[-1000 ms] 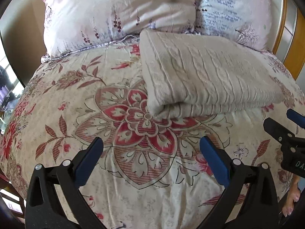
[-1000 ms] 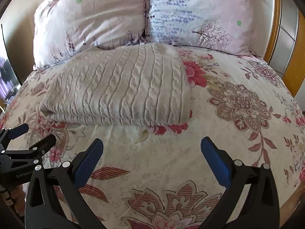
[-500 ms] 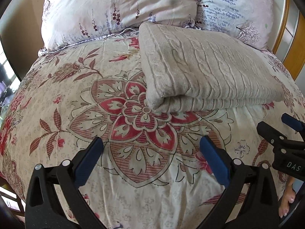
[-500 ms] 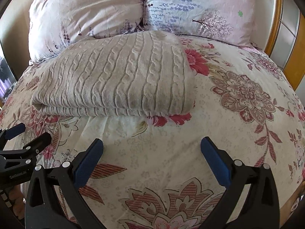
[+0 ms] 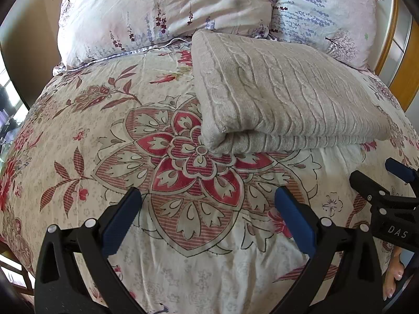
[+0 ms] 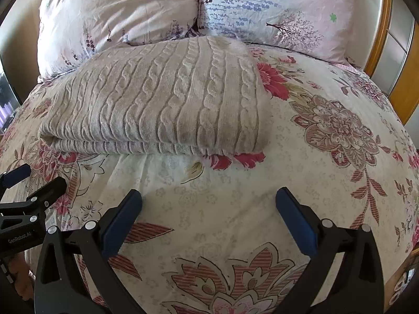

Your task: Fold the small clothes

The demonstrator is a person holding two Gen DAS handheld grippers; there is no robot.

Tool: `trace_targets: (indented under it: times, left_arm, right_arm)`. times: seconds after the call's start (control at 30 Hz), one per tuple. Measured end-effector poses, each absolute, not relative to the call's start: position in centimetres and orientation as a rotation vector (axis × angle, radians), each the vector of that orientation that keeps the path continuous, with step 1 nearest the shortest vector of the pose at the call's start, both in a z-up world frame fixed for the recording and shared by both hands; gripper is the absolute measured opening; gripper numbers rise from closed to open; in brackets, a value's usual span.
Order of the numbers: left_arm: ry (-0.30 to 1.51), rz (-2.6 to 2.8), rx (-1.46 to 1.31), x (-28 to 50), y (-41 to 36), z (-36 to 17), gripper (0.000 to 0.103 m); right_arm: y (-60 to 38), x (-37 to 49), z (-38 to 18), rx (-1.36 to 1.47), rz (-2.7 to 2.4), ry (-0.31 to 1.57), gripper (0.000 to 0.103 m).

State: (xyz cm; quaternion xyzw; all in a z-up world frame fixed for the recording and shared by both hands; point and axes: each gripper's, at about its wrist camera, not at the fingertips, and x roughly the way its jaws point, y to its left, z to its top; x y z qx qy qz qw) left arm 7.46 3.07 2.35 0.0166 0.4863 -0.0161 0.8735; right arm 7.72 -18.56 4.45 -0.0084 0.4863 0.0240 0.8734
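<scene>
Both my grippers have edged closer to the folded cable-knit sweater (image 5: pixel 285 99) on the floral duvet (image 5: pixel 104 130); left gripper (image 5: pixel 208 204) and right gripper (image 6: pixel 209 204) gape wide, holding nothing.

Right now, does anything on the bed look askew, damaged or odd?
Nothing stands out. The sweater lies folded flat on the quilt in front of the pillows. Left gripper and right gripper are open, holding nothing.
</scene>
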Motion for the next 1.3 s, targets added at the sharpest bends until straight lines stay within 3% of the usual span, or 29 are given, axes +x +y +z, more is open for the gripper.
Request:
trace_targets:
  times: [1.3]
  left_arm:
    - [1.013,-0.032,0.032,7.37,3.03,2.37,0.101]
  right_arm:
    - [-18.72,7.72,4.43,-0.011,0.041,1.018,0.102]
